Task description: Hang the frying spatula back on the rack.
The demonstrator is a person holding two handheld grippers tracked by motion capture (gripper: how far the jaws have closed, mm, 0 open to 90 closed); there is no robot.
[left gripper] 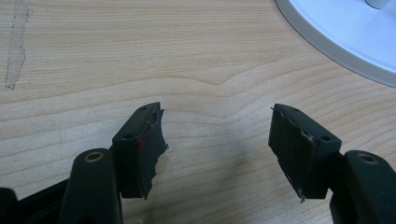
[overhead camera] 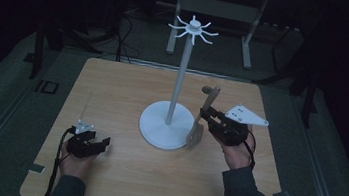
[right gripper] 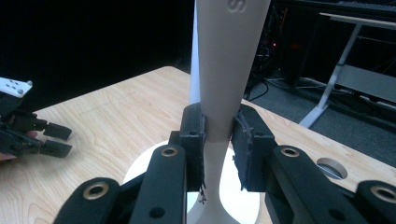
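Note:
A white stand (overhead camera: 180, 73) with a ring of hooks (overhead camera: 193, 29) at its top rises from a round base (overhead camera: 156, 128) in the middle of the wooden table. My right gripper (overhead camera: 204, 114) is to the right of the base, shut on the handle of a pale spatula (overhead camera: 210, 100) whose slotted head (overhead camera: 194, 136) hangs down by the base rim. In the right gripper view both pads clamp the spatula handle (right gripper: 229, 70), with the stand pole (right gripper: 194, 70) just behind. My left gripper (overhead camera: 103, 143) rests low at the front left, open with nothing in it (left gripper: 217, 135).
A round cable hole (overhead camera: 207, 89) sits in the tabletop behind the spatula. A strip of tape residue (left gripper: 16, 46) marks the wood near the left gripper. The stand's base rim (left gripper: 345, 32) lies ahead and to the right of it. A desk frame (overhead camera: 214, 7) stands beyond the table.

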